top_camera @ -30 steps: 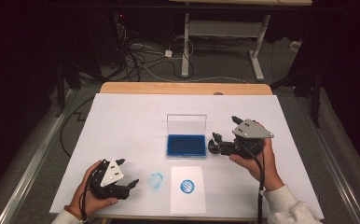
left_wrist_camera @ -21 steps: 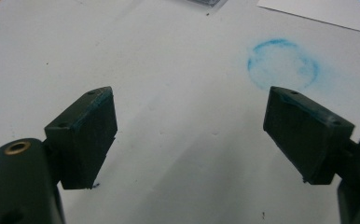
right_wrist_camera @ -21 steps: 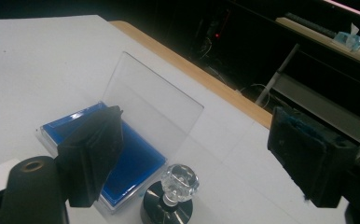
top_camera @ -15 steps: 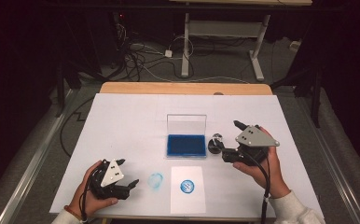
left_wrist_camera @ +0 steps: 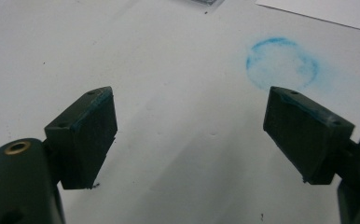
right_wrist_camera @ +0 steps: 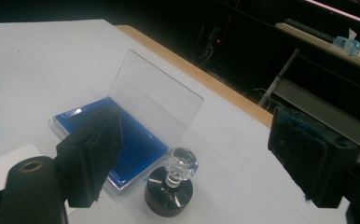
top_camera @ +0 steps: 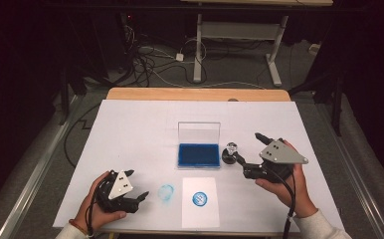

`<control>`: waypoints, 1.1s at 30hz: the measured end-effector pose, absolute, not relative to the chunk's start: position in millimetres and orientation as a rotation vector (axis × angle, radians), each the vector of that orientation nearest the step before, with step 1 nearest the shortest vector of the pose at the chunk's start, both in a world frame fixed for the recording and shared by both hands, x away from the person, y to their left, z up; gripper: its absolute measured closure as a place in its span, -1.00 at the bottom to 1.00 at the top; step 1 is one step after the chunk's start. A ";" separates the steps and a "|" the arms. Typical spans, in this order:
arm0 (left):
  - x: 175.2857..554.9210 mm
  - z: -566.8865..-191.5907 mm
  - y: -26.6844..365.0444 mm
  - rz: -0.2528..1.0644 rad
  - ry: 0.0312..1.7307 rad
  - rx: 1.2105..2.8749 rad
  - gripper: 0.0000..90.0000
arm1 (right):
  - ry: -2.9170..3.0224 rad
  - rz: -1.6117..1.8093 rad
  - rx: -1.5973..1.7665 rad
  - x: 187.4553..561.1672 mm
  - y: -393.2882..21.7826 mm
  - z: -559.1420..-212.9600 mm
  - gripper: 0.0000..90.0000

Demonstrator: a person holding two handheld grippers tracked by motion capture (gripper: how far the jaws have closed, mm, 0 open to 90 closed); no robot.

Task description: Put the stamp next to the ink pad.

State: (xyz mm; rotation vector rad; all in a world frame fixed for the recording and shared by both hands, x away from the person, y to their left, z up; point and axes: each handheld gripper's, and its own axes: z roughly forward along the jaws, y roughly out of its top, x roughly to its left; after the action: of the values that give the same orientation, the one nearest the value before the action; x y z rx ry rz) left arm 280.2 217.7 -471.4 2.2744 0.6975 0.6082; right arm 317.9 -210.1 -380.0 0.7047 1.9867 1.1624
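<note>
Stamp (top_camera: 230, 154) before right gripper (top_camera: 240, 160) (fingers (right_wrist_camera: 308, 158) apart)

An ink pad (top_camera: 198, 155) with its lid raised at the back is found at the centre of the high view, on the table (top_camera: 130, 129). A stamp (top_camera: 230, 154) is stood just right of it. A paper sheet (top_camera: 200, 201) is laid below the pad, toward the lower edge, with a printed mark (top_camera: 199, 198) on it. A ring-shaped ink mark (top_camera: 166, 192) is located on the table just left of the sheet. The left gripper (top_camera: 139, 198) is placed at lower left, the right gripper (top_camera: 240, 158) right of centre, beside the stamp.
</note>
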 end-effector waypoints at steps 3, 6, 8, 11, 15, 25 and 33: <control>280.1 -471.7 217.3 0.607 0.699 2.273 -0.62 | 1.983 1.154 0.699 315.1 -212.7 -381.8 -0.60; 280.1 -471.5 217.7 0.608 0.699 2.272 -0.62 | 1.981 1.150 0.693 312.7 -215.4 -383.4 -0.60; 280.1 -471.5 217.7 0.610 0.700 2.273 -0.62 | 1.976 1.147 0.692 310.8 -216.8 -385.0 -0.59; 280.0 -471.4 217.8 0.610 0.699 2.272 -0.62 | 1.969 1.152 0.685 308.4 -219.0 -387.3 -0.60; 280.3 -471.4 218.2 0.602 0.702 2.268 -0.62 | 1.963 1.134 0.683 306.1 -221.5 -392.0 -0.60; 280.0 -471.4 218.3 0.604 0.701 2.267 -0.62 | 1.919 1.120 0.732 302.2 -232.8 -409.9 -0.65; 280.6 -471.3 218.0 0.602 0.702 2.266 -0.62 | 1.918 1.136 0.731 296.1 -243.9 -424.1 -0.65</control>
State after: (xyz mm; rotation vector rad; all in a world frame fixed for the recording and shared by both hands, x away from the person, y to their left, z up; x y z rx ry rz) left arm 280.6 218.0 -471.3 2.2658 0.7025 0.6025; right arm 296.1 -243.9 -424.1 0.7313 1.9184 1.1361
